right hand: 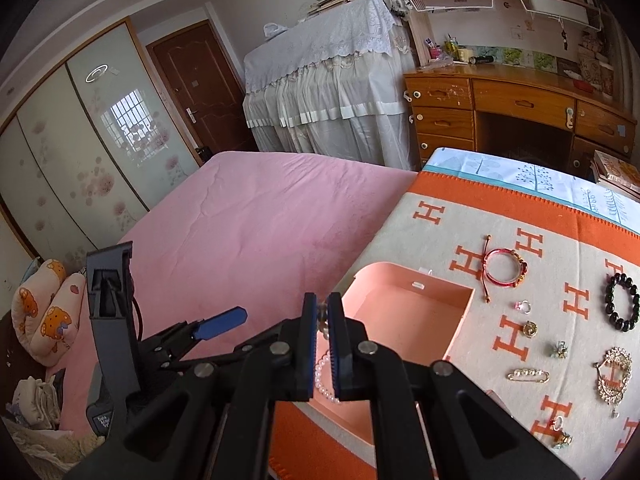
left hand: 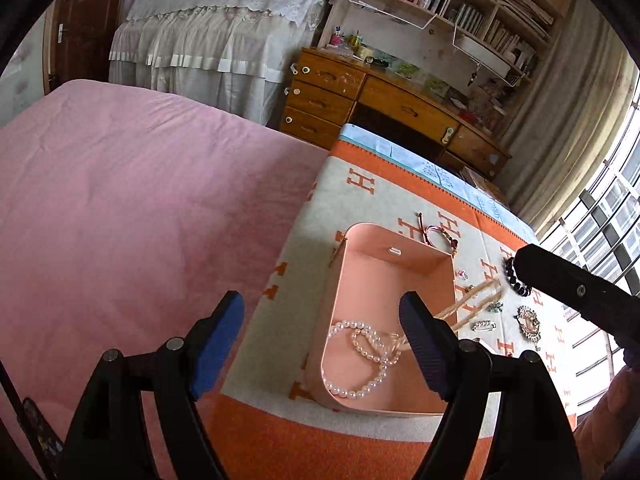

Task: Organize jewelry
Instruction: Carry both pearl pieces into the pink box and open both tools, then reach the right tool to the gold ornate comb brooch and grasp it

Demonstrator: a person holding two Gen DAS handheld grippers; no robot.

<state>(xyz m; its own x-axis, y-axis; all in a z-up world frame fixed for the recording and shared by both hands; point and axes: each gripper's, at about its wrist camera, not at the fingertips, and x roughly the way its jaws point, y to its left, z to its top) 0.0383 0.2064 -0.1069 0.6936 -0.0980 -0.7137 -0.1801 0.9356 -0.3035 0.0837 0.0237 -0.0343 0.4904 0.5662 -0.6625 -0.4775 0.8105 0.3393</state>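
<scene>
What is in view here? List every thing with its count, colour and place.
box: 1, pink, on the blanket, open
pearl strand: 1, white, inside the box
cord bracelet: 1, red, beyond the box
bead bracelet: 1, dark, on the blanket's right side
ring: 1, pinkish, beside the box
round charm: 1, gold, below the ring
pearl pin: 1, gold, nearer the camera
ornate brooch: 1, gold, far right
blanket: 1, orange and cream
bedspread: 1, pink, left
desk: 1, brown wood, background
left gripper: 1, black with blue pads, open over the box
right gripper: 1, black, shut
</scene>
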